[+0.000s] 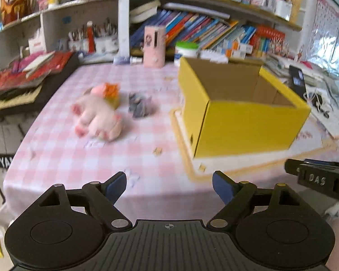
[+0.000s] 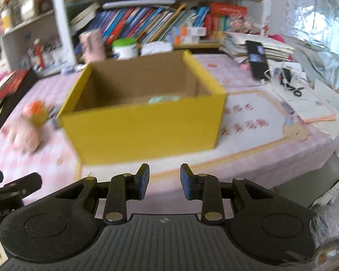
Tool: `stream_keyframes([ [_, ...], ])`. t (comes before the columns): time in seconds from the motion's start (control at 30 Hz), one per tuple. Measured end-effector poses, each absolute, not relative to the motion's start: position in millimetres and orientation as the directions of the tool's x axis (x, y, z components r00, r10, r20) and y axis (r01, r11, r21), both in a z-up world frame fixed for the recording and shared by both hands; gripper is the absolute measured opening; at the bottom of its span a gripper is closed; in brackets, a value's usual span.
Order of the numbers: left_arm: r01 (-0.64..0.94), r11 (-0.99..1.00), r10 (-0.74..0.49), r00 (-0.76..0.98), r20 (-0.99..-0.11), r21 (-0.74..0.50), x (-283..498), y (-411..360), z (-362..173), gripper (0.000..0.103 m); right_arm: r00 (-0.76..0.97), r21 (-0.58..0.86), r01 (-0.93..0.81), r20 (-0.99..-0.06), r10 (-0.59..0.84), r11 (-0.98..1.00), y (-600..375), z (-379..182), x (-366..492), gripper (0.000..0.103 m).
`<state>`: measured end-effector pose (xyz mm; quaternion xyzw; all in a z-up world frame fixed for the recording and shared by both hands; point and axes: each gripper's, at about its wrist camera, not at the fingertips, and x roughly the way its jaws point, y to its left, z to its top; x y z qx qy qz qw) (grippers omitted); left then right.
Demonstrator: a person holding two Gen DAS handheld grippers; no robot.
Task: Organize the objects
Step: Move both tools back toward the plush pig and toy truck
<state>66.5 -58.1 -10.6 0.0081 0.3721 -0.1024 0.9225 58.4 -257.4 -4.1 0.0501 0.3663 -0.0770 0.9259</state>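
Two toys are left on the pink checked tablecloth (image 1: pixel 63 158): a pink plush toy (image 1: pixel 97 113) at centre left of the left wrist view, with an orange and yellow piece on top of it, and a small grey toy (image 1: pixel 139 103) just beside it towards the box. The yellow box (image 1: pixel 244 126) stands open at right of centre in that view, and the right wrist view shows something pale green (image 2: pixel 163 99) already lying inside, so the sorting looks part done, by my judgement. The left gripper (image 1: pixel 169 186) is spread wide with nothing between its blue pads, low in the frame near the table's front edge; the right gripper (image 2: pixel 165 184) holds nothing either, its pads drawn near each other with a small gap. The next move likely calls for the left gripper to reach forward over bare cloth to a toy; that path looks open. The box's near wall and corner stand at its right, and the right gripper sits close at the lower right edge of the frame.
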Motion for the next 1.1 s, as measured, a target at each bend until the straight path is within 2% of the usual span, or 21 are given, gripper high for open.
stream_keyframes([
  [0.4, 0.124, 0.991, -0.120, 0.708, -0.696, -0.045, 32.2, 1.3, -9.9, 0.086, 0.715, 0.013, 0.035, -0.699, -0.016, 0.999, -176.6, -11.5, 27.9, 0.029],
  [1.1, 0.107, 0.994, -0.106, 0.742, -0.662, -0.039, 26.0, 51.9, -0.9, 0.086, 0.747, -0.004, -0.055, -0.664, 0.038, 0.999, -117.1, -0.1, 25.1, 0.033],
])
